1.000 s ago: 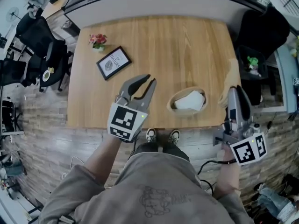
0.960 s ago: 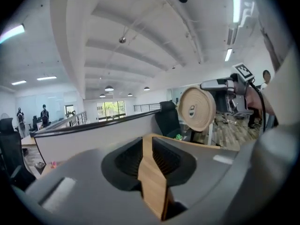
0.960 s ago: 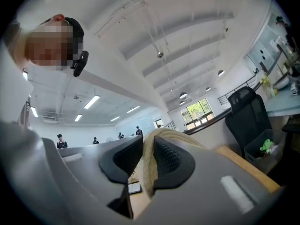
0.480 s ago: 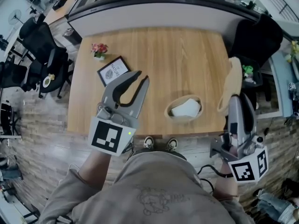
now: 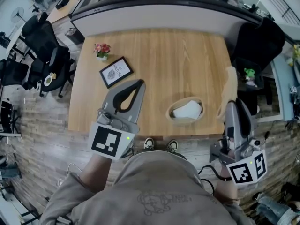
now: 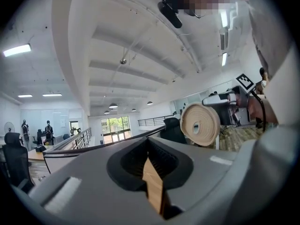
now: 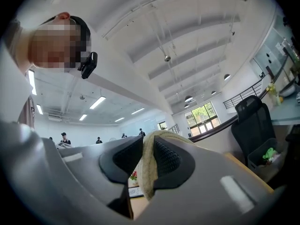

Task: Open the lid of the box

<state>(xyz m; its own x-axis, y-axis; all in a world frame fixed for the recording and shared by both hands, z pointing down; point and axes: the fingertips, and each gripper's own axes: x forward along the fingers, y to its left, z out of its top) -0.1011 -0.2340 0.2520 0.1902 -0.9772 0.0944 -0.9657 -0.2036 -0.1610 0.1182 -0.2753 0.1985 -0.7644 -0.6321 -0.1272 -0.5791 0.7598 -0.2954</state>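
The oval woven box (image 5: pixel 186 109) sits open near the table's front edge, with something white inside. Its round woven lid (image 5: pixel 229 85) stands on edge over the table's right side, and my right gripper (image 5: pixel 233 106) is shut on its rim. In the right gripper view the lid's edge (image 7: pixel 147 172) is pinched between the dark pads of that gripper (image 7: pixel 149 146). My left gripper (image 5: pixel 140 82) hovers over the table's front left, shut on nothing. In the left gripper view its tips (image 6: pixel 149 143) meet, and the lid (image 6: pixel 200 124) shows as a disc at the right.
A framed picture (image 5: pixel 116 71) and a small flower pot (image 5: pixel 101 49) stand at the back left of the wooden table (image 5: pixel 168 50). Black office chairs (image 5: pixel 44 55) stand to the left and another (image 5: pixel 260 36) to the right. A curved counter (image 5: pixel 159 11) runs behind.
My left gripper's jaws have closed with nothing in them, and it has drifted left and nearer to me. My right gripper still holds the lid at the table's right edge.
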